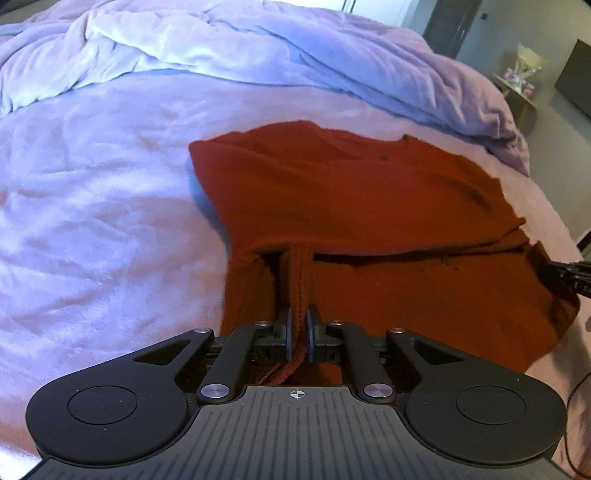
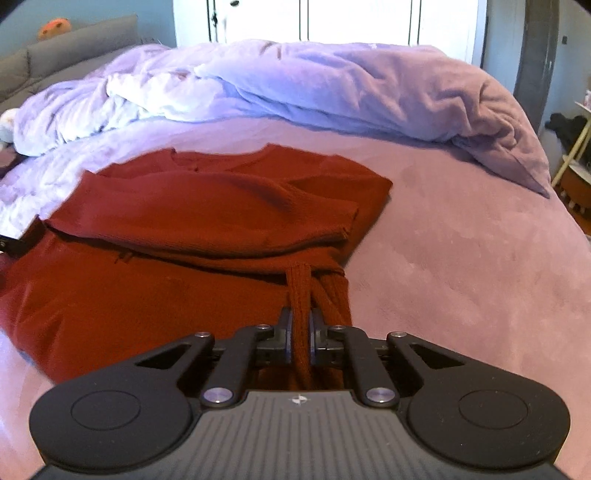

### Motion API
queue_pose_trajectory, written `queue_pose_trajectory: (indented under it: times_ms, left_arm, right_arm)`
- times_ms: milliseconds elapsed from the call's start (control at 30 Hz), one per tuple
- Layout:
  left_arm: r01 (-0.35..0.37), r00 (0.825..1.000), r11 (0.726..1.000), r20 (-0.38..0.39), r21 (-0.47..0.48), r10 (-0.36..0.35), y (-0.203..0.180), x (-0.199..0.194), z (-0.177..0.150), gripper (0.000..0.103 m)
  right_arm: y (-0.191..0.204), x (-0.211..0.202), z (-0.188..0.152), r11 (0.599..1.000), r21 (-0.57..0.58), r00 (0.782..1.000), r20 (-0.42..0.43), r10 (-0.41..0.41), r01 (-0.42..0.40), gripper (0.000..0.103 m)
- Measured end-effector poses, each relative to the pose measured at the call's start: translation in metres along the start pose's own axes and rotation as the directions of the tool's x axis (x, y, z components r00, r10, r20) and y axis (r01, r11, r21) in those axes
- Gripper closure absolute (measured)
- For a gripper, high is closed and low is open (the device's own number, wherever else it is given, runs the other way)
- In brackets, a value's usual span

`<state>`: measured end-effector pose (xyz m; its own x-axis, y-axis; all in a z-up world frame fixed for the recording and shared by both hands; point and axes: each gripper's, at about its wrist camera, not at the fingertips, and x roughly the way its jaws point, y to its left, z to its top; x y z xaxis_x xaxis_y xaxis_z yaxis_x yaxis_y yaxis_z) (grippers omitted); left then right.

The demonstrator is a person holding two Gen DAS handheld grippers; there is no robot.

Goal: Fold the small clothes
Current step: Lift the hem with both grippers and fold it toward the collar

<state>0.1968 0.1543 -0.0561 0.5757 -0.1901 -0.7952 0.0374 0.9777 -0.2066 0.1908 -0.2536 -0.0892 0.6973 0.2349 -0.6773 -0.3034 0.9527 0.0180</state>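
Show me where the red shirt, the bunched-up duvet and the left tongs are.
red shirt (image 2: 207, 206): right wrist view, on the folded-over upper layer.
bunched-up duvet (image 2: 332, 88): right wrist view, on the lilac heap behind the shirt.
left tongs (image 1: 298, 325): left wrist view, between the tips, pinching shirt fabric.

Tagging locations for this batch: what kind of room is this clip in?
Most likely a bedroom: a red garment lies on a bed with a rumpled lilac duvet, white cupboard doors behind it.

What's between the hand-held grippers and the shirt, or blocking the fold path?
Nothing visible. The left hand-held gripper and right hand-held gripper are each shut on the near edge of the red shirt. Beyond the shirt there is only blanket; the bunched duvet lies further back.
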Motion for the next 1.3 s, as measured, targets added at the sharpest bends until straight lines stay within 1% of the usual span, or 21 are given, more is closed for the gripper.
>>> queue_pose_trajectory:
  times_ms: [67, 133, 167, 300, 400, 500, 567, 633, 700, 733, 800, 867, 933, 967, 1067, 1100, 1167, 1200, 1233, 1267, 1300]
  left_arm:
    - [-0.022, 1.0, 1.0, -0.009, -0.017, 0.021, 0.002, 0.005, 0.002, 0.091]
    - [-0.03, 0.999, 0.999, -0.016, -0.043, 0.029, 0.005, 0.009, 0.004, 0.091]
    - [-0.029, 0.999, 0.998, -0.017, -0.052, 0.028, 0.007, 0.01, 0.004, 0.091]
    - [-0.034, 0.999, 0.999, -0.03, -0.041, 0.033, 0.007, 0.016, 0.006, 0.089]
    - [-0.024, 0.999, 0.998, -0.038, -0.062, 0.022, 0.01, 0.017, 0.007, 0.093]
    - [-0.02, 1.0, 0.999, 0.006, -0.044, 0.02, 0.005, 0.003, 0.006, 0.095]
    - [-0.003, 0.999, 1.0, 0.043, -0.021, 0.004, -0.002, -0.017, 0.008, 0.095]
    - [0.022, 0.995, 1.0, 0.102, -0.004, -0.021, -0.008, -0.04, 0.018, 0.095]
    - [0.026, 0.985, 1.0, 0.169, 0.006, -0.027, -0.01, -0.058, 0.035, 0.095]
    - [0.021, 0.981, 1.0, 0.195, 0.015, -0.023, -0.01, -0.062, 0.044, 0.095]
    - [-0.019, 0.969, 1.0, 0.245, 0.006, 0.017, -0.009, -0.061, 0.062, 0.095]
    - [-0.042, 0.962, 0.998, 0.268, -0.046, 0.053, -0.001, -0.048, 0.078, 0.095]
    - [-0.07, 0.964, 0.993, 0.251, -0.094, 0.091, 0.008, -0.025, 0.086, 0.095]
    - [-0.09, 0.967, 0.989, 0.228, -0.115, 0.114, 0.013, -0.01, 0.088, 0.095]
    - [-0.107, 0.986, 0.981, 0.108, -0.162, 0.125, 0.026, 0.037, 0.086, 0.094]
    - [-0.115, 0.989, 0.981, 0.078, -0.158, 0.129, 0.028, 0.047, 0.083, 0.094]
    - [-0.123, 0.989, 0.984, 0.068, -0.128, 0.132, 0.028, 0.055, 0.076, 0.09]
    - [-0.117, 0.989, 0.986, 0.078, -0.12, 0.127, 0.028, 0.055, 0.073, 0.082]
    - [-0.098, 0.991, 0.988, 0.083, -0.119, 0.108, 0.03, 0.054, 0.071, 0.068]
    - [-0.07, 0.993, 0.99, 0.081, -0.125, 0.081, 0.033, 0.053, 0.071, 0.063]
    - [-0.043, 0.995, 0.991, 0.08, -0.128, 0.054, 0.036, 0.053, 0.07, 0.06]
  right_arm:
    - [0.001, 0.003, 0.0, 1.0, -0.005, 1.0, -0.017, -0.005, 0.004, 0.095]
    - [0.002, 0.008, 0.001, 0.999, -0.022, 0.998, -0.037, -0.043, 0.042, 0.095]
    - [0.002, 0.011, 0.001, 0.999, -0.025, 0.998, -0.051, -0.045, 0.044, 0.094]
    - [0.001, 0.017, 0.005, 0.999, -0.021, 0.997, -0.069, -0.048, 0.046, 0.093]
    - [0.003, 0.022, 0.007, 0.998, -0.025, 0.995, -0.079, -0.053, 0.051, 0.093]
    - [0.008, 0.019, 0.007, 0.998, -0.043, 0.996, -0.072, -0.058, 0.055, 0.097]
    - [0.011, 0.009, 0.008, 0.997, -0.06, 0.998, -0.041, -0.053, 0.051, 0.097]
    - [0.011, -0.008, 0.014, 0.998, -0.061, 0.999, 0.02, -0.035, 0.036, 0.097]
    - [0.008, -0.025, 0.024, 0.999, -0.043, 0.995, 0.095, -0.009, 0.013, 0.097]
    - [0.006, -0.031, 0.033, 0.999, -0.035, 0.991, 0.133, -0.012, 0.017, 0.097]
    - [0.003, -0.031, 0.048, 0.999, -0.019, 0.983, 0.181, -0.039, 0.043, 0.097]
    - [0.001, -0.021, 0.065, 0.997, 0.008, 0.974, 0.215, -0.074, 0.074, 0.097]
    - [-0.003, -0.004, 0.078, 0.994, 0.055, 0.97, 0.222, -0.102, 0.092, 0.097]
    - [-0.005, 0.008, 0.083, 0.993, 0.077, 0.972, 0.209, -0.107, 0.093, 0.097]
    - [-0.012, 0.051, 0.089, 0.99, 0.096, 0.986, 0.122, -0.117, 0.106, 0.097]
    - [-0.014, 0.063, 0.088, 0.989, 0.099, 0.989, 0.088, -0.117, 0.108, 0.097]
    - [-0.018, 0.083, 0.083, 0.989, 0.11, 0.995, 0.015, -0.099, 0.097, 0.096]
    - [-0.019, 0.088, 0.081, 0.99, 0.113, 0.996, -0.005, -0.089, 0.089, 0.096]
    - [-0.021, 0.089, 0.078, 0.991, 0.114, 0.997, -0.01, -0.075, 0.076, 0.088]
    - [-0.021, 0.089, 0.077, 0.992, 0.113, 0.998, -0.014, -0.058, 0.059, 0.076]
    - [-0.023, 0.087, 0.076, 0.993, 0.115, 0.999, -0.009, -0.035, 0.036, 0.069]
